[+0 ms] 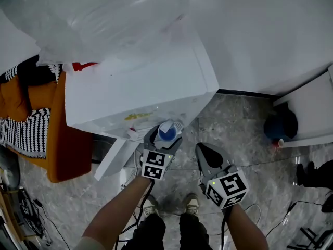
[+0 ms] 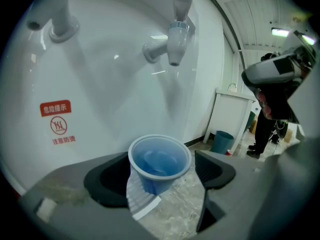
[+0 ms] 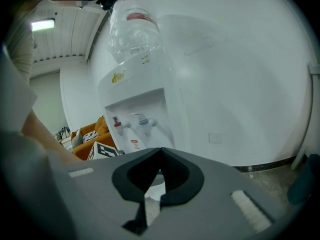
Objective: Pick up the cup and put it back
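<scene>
A blue plastic cup (image 1: 167,133) (image 2: 160,166) stands on the white ribbed drip tray (image 2: 142,199) of a white water dispenser (image 1: 135,87) (image 3: 140,104), below the blue tap (image 2: 175,39). My left gripper (image 1: 165,132) (image 2: 161,155) is around the cup with its jaws wide. A thin gap shows between the cup's rim and the right pad (image 2: 215,169), so the pads are not pressing on it. My right gripper (image 1: 203,151) (image 3: 160,150) hangs a little to the right of the dispenser's front, its jaw tips together and nothing between them.
A large clear water bottle (image 1: 93,14) (image 3: 134,29) tops the dispenser. An orange sofa (image 1: 57,129) with striped cushions stands at its left. A blue bin (image 1: 281,124) (image 2: 221,141) and a white cabinet (image 1: 312,113) are at the right. Cables lie on the floor. A person (image 2: 272,109) stands beyond the bin.
</scene>
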{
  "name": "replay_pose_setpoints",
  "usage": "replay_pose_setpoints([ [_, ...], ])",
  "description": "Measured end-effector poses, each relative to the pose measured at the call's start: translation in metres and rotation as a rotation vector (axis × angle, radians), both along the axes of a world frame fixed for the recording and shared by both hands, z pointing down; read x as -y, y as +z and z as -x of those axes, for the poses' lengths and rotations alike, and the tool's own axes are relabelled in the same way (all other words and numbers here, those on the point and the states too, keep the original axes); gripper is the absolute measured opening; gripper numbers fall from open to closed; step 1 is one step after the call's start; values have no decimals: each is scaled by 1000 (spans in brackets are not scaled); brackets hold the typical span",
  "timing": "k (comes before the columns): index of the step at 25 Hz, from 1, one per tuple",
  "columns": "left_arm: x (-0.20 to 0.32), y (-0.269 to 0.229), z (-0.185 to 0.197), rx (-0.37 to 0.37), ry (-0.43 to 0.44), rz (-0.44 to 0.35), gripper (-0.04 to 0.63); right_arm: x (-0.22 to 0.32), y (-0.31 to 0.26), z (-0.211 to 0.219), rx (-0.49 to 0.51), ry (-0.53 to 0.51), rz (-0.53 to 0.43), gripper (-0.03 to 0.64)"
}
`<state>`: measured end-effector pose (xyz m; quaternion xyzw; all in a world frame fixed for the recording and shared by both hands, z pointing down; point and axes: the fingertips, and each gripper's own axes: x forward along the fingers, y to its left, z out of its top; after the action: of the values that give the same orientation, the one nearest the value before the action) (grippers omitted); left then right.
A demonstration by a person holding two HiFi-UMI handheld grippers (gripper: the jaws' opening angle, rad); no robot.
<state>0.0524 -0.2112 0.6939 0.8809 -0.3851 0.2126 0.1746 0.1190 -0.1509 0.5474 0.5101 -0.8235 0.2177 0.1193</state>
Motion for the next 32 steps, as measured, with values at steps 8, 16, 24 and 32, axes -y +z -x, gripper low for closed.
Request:
replay_pose_setpoints([
  [8, -10, -27, 16, 2, -36, -29, 425, -5, -14, 2, 11, 5, -1, 3],
  [16, -35, -94, 30, -51, -62, -22, 425, -17, -61, 7, 2, 1, -31, 3],
  [24, -63, -198, 51, -85, -80, -105, 346, -36, -142, 18, 34, 0, -90, 3],
  [32, -81, -309, 65, -103, -72, -216, 204, -60, -224, 30, 65, 2, -127, 3],
])
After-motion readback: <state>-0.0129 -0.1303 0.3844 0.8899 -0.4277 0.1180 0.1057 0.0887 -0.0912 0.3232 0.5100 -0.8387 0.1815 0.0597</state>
